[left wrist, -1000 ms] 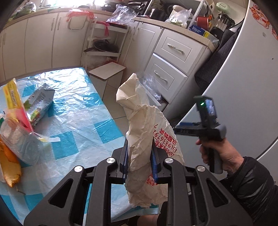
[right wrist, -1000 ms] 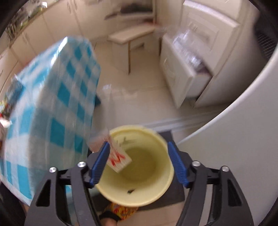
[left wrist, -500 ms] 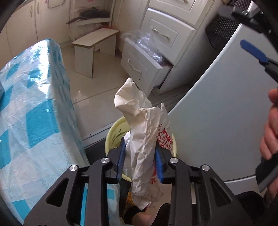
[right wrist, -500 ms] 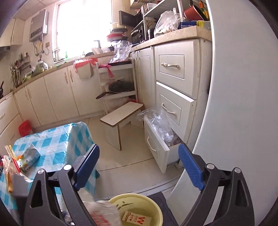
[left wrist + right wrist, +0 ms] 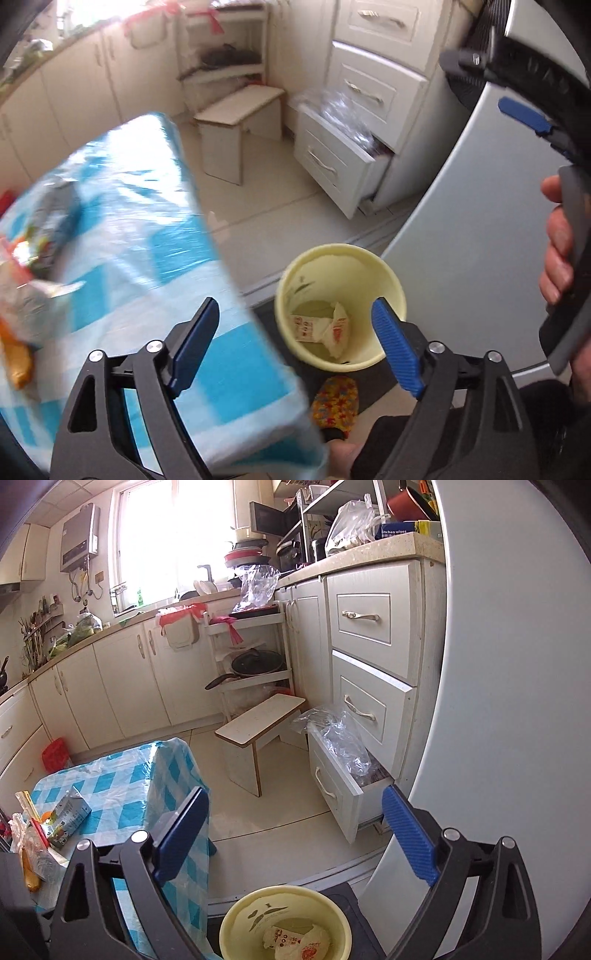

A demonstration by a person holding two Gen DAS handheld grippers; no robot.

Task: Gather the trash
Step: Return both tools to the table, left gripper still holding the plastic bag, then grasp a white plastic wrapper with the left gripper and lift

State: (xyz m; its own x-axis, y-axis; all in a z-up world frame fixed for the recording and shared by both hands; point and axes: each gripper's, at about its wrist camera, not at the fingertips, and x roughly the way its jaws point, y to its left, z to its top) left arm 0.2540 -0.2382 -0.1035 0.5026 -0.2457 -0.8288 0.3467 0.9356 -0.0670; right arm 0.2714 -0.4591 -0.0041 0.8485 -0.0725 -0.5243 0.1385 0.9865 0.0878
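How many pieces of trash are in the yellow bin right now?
2: a flat printed card on the left of the bin's floor, and a crumpled paper bag against its right side. Smaller scraps underneath may be hidden.

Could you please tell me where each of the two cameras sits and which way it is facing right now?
Left wrist: on the left gripper, angled down at the yellow bin on the floor; open jaws, the right hand and a slippered foot show.
Right wrist: on the right gripper, facing across the kitchen toward the cabinets; only its open jaws show.
Shared: bin, checkered table, open drawer, stool.
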